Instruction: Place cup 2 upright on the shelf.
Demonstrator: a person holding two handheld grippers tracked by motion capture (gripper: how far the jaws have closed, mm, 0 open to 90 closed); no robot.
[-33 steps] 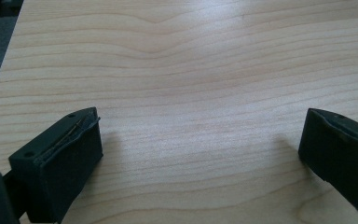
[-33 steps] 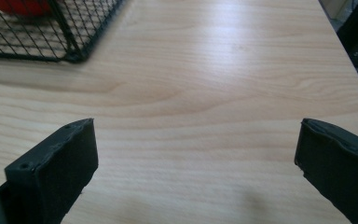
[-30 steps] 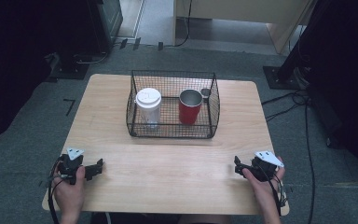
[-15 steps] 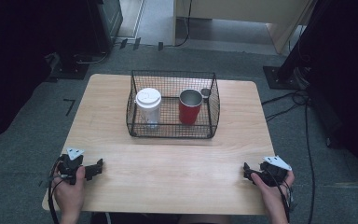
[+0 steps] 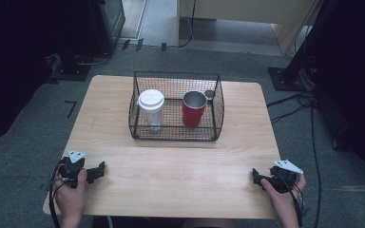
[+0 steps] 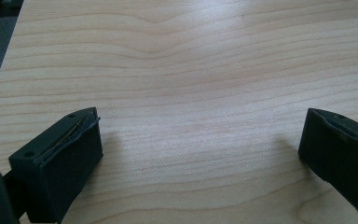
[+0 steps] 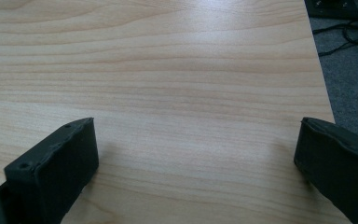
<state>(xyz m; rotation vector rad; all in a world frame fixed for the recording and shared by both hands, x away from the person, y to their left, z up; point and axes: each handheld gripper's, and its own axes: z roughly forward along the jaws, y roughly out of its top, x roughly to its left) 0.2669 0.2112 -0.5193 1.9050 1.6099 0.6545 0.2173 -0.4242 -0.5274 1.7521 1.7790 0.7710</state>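
Note:
A black wire basket (image 5: pixel 176 133) stands mid-table. Inside it are a clear cup with a white lid (image 5: pixel 151 108) on the left, a red cup with a metal rim (image 5: pixel 193 110) on the right, and a small round metal thing (image 5: pixel 209 94) at the back right corner. My left gripper (image 5: pixel 96 172) rests on the table's near left corner, held by a hand. Its jaws stand open over bare wood (image 6: pixel 200 126). My right gripper (image 5: pixel 256 175) lies at the near right corner, also open, with nothing between its jaws (image 7: pixel 198 128).
The wooden table (image 5: pixel 180 175) has bare wood between the basket and both grippers. In the right gripper view the table's right edge (image 7: pixel 319 70) runs close by, with grey carpet and cables beyond. Cables and stand bases lie on the floor (image 5: pixel 294 102) around the table.
My right gripper has slid to the right and slightly nearer the front edge. The left gripper and the basket's contents have stayed put.

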